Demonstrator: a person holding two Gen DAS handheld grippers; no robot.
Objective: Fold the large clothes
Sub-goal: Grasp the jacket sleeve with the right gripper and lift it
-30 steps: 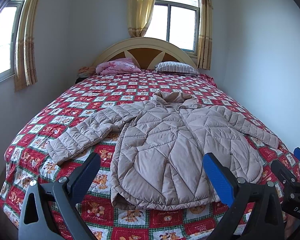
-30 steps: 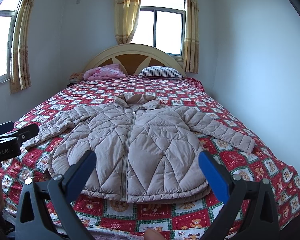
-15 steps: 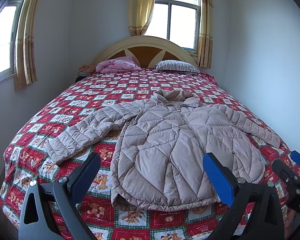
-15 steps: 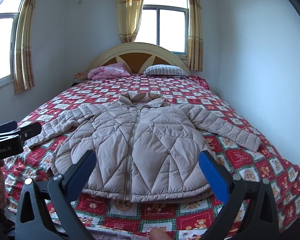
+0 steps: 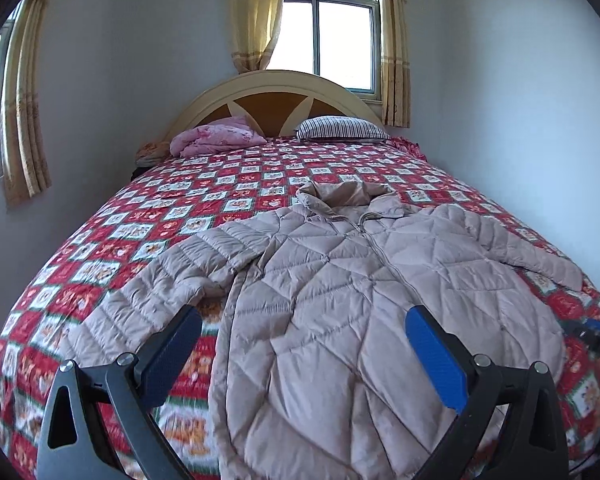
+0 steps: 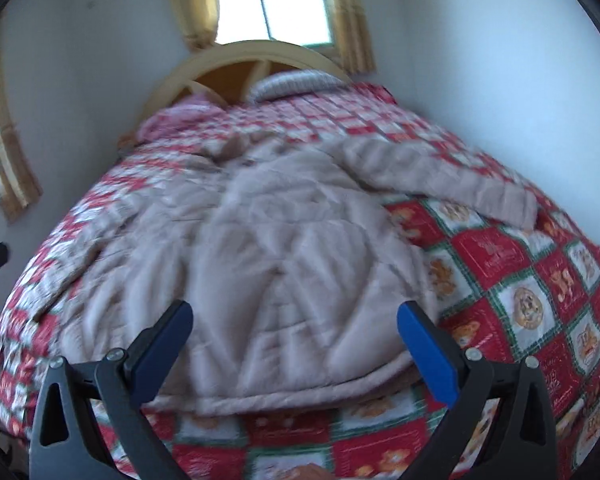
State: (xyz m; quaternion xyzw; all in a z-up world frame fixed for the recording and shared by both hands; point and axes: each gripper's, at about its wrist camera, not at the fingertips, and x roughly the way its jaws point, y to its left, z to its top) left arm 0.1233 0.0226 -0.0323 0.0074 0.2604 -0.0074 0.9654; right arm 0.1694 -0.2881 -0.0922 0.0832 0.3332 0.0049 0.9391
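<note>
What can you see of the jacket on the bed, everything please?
The jacket is a beige quilted puffer with diamond stitching, seemingly a smooth padded fabric. It lies flat and front up on the checked bedspread, zipped closed, collar toward the headboard, hem at the foot edge. Both sleeves are spread out sideways. Nothing is folded yet. Only the bedspread touches it; both tongs are open and apart from it.

Jacket (image 5: 364, 288): quilted beige cloth, slight sheen. Bedspread (image 5: 204, 200): printed matt cloth. Headboard (image 5: 268, 100): glossy painted wood.
</note>
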